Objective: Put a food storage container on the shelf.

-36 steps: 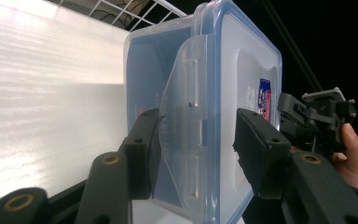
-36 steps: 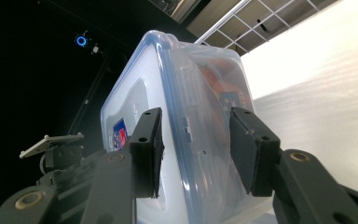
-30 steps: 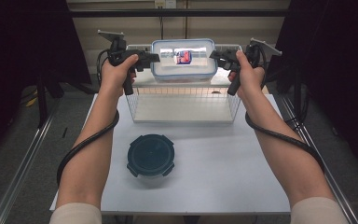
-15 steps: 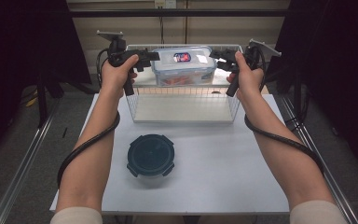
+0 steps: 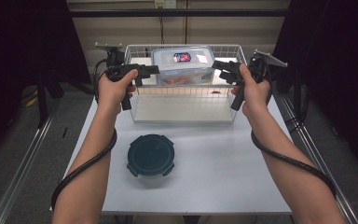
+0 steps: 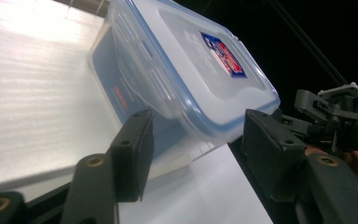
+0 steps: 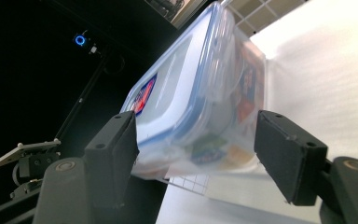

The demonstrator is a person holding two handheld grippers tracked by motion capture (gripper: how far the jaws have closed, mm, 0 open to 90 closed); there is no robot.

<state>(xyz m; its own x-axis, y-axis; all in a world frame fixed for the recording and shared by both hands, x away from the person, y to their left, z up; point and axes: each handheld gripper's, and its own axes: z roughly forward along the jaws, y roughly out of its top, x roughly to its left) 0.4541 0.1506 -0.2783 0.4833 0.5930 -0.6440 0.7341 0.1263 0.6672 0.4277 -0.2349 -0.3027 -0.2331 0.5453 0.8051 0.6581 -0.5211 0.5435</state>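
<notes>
The box [image 5: 183,64] is a see-through plastic one with a blue-edged lid and a red and blue sticker on top. It sits inside the wire basket [image 5: 185,100], at the far end, right between the two grippers. The left gripper [image 5: 154,70] points at the box from one short end and the right gripper [image 5: 215,66] points at it from the other end — each one just beside it. In the left gripper view the black jaws stand apart, with a corner of the box between them but not pinched. In the right gripper view the jaws also stand wide apart around the end of the box, with gaps on both sides. The right jaws have just been opening and the left jaws have just been closing a little — neither gripper is squeezing the box. On the bench [image 5: 223,172], nearer the person than both grippers, lies a round dark lid [image 5: 150,155], well apart from them.
</notes>
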